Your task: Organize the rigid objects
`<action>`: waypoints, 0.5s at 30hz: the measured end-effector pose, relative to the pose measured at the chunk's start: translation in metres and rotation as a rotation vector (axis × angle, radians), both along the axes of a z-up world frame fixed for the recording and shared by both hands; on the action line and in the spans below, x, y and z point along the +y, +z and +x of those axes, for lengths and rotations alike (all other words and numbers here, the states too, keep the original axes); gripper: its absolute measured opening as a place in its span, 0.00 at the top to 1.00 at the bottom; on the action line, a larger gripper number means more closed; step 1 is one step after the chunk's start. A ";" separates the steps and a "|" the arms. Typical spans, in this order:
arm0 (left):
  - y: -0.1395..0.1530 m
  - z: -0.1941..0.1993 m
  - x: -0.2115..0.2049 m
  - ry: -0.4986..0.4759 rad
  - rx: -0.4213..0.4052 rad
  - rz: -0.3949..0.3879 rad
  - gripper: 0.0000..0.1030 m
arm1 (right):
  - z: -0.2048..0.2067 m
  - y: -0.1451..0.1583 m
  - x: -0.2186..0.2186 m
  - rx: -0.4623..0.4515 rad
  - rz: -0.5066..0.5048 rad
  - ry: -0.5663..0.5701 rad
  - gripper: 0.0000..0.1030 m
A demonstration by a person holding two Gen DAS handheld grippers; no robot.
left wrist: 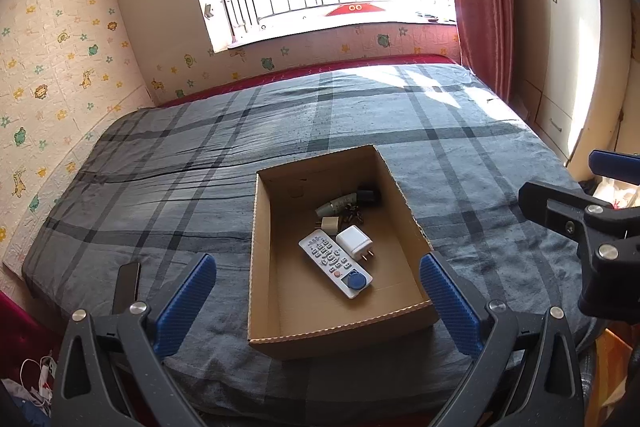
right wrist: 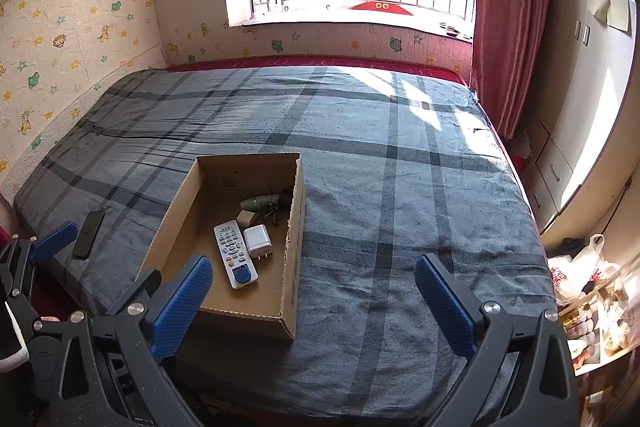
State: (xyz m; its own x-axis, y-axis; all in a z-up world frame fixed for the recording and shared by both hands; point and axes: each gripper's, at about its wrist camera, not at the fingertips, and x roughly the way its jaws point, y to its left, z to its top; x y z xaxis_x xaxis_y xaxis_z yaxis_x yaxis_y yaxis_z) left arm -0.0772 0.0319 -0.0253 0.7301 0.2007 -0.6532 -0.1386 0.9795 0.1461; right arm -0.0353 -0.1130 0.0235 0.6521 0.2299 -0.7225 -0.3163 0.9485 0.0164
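Blue ribbed pads spread wide on the left gripper, hovering empty over the near end of the cardboard box. Right gripper gapes too, holding nothing. Inside: slim white remote, blue fob, boxy charger. Black phone lies flat on plaid bedding.

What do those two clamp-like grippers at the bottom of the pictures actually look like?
Each is a dark grey, speckled plastic frame with triangular cut-outs and round silver bolts at the joints. The left gripper and the right gripper both end in two long fingers faced with blue ribbed pads. No sleeves, cables or printed markings show on them.
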 end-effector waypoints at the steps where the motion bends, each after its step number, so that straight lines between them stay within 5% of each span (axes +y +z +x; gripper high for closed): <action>1: 0.000 0.000 -0.001 -0.003 -0.001 0.001 0.00 | 0.001 -0.001 0.000 0.001 0.001 0.001 0.00; 15: 0.000 0.004 0.000 -0.006 0.004 -0.006 0.00 | 0.003 -0.002 0.000 0.002 0.004 -0.004 0.00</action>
